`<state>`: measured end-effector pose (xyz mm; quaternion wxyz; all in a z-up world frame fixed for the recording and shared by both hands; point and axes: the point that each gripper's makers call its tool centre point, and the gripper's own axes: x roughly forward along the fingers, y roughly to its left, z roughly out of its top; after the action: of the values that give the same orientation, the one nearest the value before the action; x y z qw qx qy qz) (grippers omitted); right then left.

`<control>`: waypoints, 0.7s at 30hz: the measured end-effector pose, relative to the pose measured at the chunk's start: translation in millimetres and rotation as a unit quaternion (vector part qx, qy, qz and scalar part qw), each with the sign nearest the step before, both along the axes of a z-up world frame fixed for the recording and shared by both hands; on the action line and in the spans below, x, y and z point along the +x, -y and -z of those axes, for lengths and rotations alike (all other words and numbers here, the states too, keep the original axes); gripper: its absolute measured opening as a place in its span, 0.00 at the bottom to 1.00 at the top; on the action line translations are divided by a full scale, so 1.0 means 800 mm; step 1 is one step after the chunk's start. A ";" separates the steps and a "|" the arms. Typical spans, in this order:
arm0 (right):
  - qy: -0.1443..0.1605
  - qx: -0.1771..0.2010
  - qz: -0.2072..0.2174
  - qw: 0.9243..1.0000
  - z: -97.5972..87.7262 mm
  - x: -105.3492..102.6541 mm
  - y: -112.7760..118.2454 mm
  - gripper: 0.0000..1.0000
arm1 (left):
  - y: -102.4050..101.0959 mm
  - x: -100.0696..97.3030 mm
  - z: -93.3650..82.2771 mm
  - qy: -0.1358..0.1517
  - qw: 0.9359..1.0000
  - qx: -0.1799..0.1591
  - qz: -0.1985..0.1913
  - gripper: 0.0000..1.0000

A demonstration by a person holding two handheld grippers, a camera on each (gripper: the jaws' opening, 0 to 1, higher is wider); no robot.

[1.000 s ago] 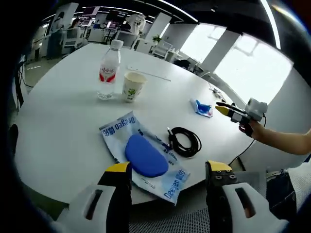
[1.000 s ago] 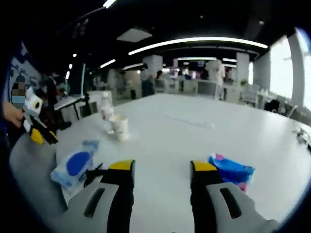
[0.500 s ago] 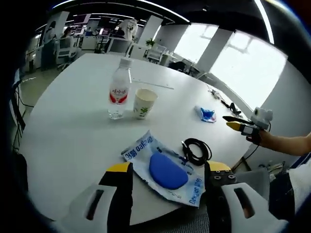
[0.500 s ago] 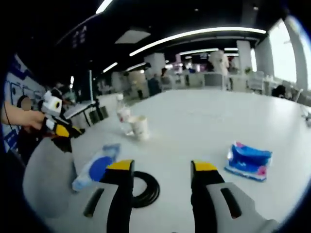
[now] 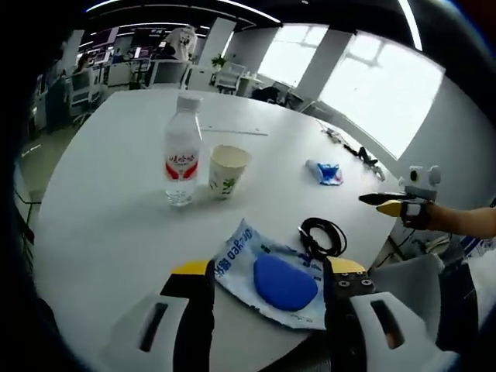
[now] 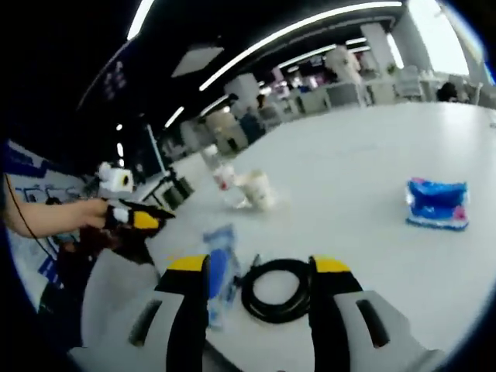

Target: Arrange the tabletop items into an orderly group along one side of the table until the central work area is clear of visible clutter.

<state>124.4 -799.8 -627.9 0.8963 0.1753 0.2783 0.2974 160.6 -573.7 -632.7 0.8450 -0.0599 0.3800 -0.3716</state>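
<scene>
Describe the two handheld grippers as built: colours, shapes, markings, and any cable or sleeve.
Each gripper has two broad pale grey jaws with a dark slot along each, black inner faces and yellow caps at the tips: the left gripper and the right gripper look alike. Seen from across the table, the right one carries a small white box, with black bodywork behind its yellow tips. No sleeve covers the forearm; a thin dark cable hangs by it.

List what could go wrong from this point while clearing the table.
The pouch lies at the table edge between the open left gripper jaws; a push could slide it off. The cable coil sits between the open right gripper jaws, and dragging it may snag the pouch. The bottle and cup stand close together, so a knock could tip both.
</scene>
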 end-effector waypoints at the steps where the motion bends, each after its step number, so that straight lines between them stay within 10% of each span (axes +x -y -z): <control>1: -0.005 0.004 0.004 1.000 0.001 -0.002 -0.002 0.48 | 0.001 0.003 0.002 -0.001 1.000 0.001 0.007 0.56; 21: -0.059 0.070 0.087 0.992 -0.010 -0.025 -0.051 0.43 | 0.020 0.034 0.052 -0.030 0.992 0.039 0.119 0.55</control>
<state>104.5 -759.0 -620.2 0.8864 0.2782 0.2925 0.2265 187.5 -589.5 -673.9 0.7847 0.0077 0.4236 -0.4525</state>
